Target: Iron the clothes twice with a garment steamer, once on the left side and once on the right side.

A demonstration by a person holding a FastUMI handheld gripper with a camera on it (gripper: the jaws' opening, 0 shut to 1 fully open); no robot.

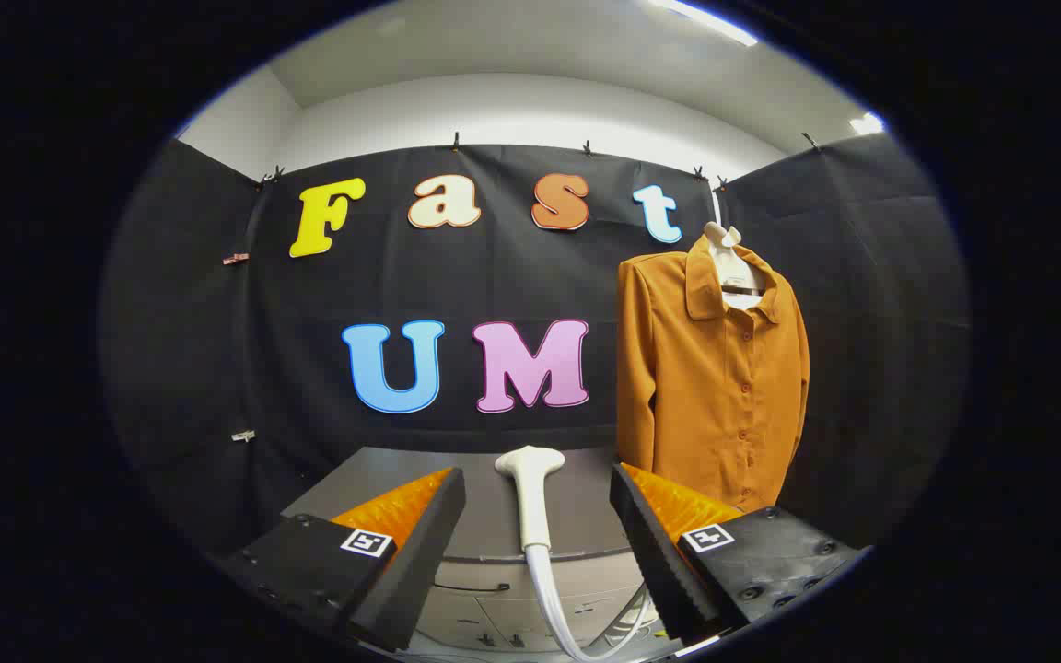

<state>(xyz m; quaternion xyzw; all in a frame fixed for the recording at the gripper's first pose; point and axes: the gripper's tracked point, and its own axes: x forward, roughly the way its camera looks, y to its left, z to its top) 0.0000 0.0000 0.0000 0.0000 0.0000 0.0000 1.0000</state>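
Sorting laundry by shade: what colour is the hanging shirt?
Plain burnt orange shirt, seen best in the gripper view, beyond the open gripper.

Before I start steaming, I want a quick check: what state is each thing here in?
White garment steamer head: lying on the grey cabinet top, between the open fingers, not gripped, hose trailing down toward the camera.
Gripper: open, a finger either side of the steamer.
Orange button-up shirt: hanging on a hanger, buttoned, beyond the right-hand finger.
Grey cabinet drawers: shut.
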